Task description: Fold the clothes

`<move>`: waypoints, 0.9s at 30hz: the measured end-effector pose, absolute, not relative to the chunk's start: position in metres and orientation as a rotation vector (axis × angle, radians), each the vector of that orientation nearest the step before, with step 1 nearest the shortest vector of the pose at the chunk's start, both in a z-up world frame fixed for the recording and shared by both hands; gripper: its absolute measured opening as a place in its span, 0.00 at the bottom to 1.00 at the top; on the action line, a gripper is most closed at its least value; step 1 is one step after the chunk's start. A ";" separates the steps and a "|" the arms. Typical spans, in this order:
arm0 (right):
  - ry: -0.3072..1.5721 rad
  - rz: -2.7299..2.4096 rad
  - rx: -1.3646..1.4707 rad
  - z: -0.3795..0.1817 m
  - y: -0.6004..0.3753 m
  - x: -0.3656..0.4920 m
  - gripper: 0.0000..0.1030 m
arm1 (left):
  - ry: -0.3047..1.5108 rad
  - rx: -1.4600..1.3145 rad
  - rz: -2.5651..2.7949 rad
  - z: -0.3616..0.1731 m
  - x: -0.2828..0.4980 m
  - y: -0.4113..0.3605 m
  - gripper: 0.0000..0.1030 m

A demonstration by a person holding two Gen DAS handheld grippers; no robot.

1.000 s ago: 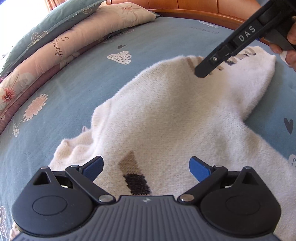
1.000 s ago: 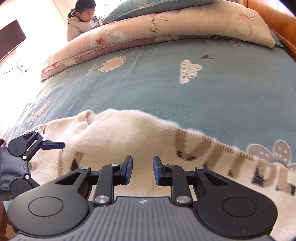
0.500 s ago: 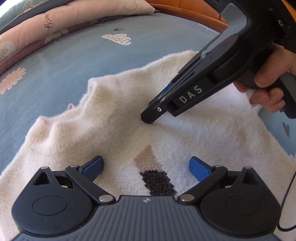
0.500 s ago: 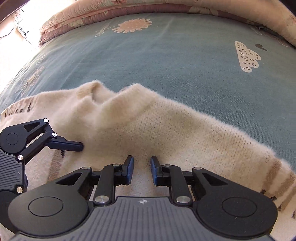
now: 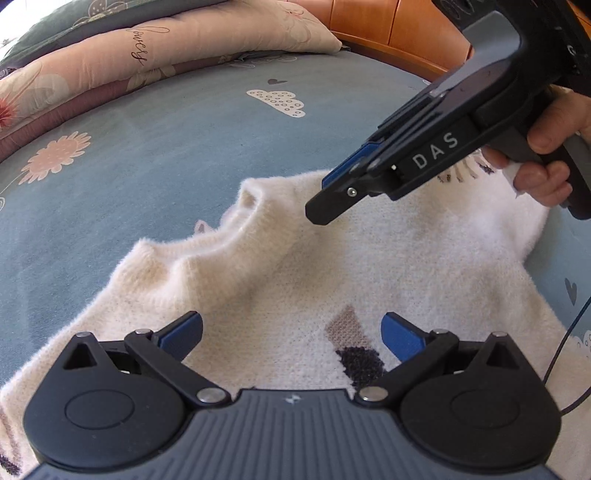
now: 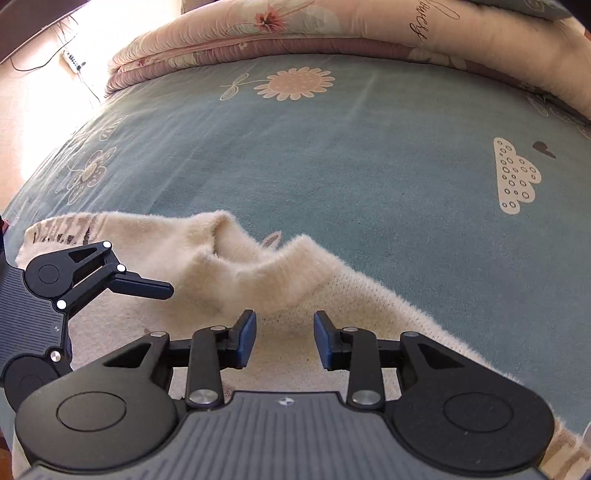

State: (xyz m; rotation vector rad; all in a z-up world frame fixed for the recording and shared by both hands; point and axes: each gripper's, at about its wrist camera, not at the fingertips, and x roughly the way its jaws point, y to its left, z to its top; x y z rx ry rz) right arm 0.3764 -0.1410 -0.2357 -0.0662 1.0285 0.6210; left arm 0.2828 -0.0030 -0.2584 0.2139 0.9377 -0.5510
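A cream knitted sweater (image 5: 332, 266) with brown and black blocks lies spread on the blue bedsheet (image 5: 155, 155); its collar (image 5: 236, 229) is rumpled at the far edge. My left gripper (image 5: 291, 332) hovers open over the sweater's chest, nothing between its blue pads. In the left wrist view my right gripper (image 5: 325, 206), held by a hand (image 5: 546, 162), hangs just above the sweater near the collar. In the right wrist view the right gripper (image 6: 284, 339) stands partly open just behind the collar (image 6: 258, 266), holding nothing, with the left gripper (image 6: 147, 286) to its left.
Folded quilts and pillows (image 5: 110, 62) are stacked along the far side of the bed. A wooden headboard (image 5: 388, 26) runs at the back right. A thin black cable (image 5: 569, 339) trails at the right edge. Bare sheet (image 6: 332, 155) stretches beyond the collar.
The right gripper has lifted off the sweater, moved toward the collar, and its jaws have widened. The left gripper stayed open, shifting slightly over the chest.
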 end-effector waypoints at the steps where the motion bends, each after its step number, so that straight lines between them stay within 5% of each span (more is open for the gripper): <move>1: 1.014 0.624 -0.066 -0.234 -0.140 0.381 0.37 | 0.947 0.216 -0.554 -0.259 0.286 -0.001 0.99; 15: 1.090 0.953 -0.445 -0.275 -0.038 0.451 0.37 | 0.957 0.200 -0.652 -0.278 0.268 -0.032 0.99; 16: 1.098 0.984 -0.467 -0.277 -0.033 0.450 0.35 | 0.956 0.199 -0.646 -0.280 0.266 -0.030 0.99; 17: 1.098 1.018 -0.470 -0.274 -0.031 0.446 0.16 | 0.953 0.197 -0.640 -0.281 0.264 -0.028 0.99; 18: 1.098 1.051 -0.473 -0.270 -0.029 0.442 0.10 | 0.953 0.191 -0.636 -0.282 0.262 -0.026 0.99; 22: 0.983 1.026 -0.620 -0.267 -0.014 0.427 0.08 | 0.937 0.167 -0.617 -0.281 0.261 -0.018 0.99; 27: 0.998 0.913 -0.476 -0.268 -0.012 0.466 0.08 | 0.929 0.126 -0.541 -0.282 0.274 -0.008 0.99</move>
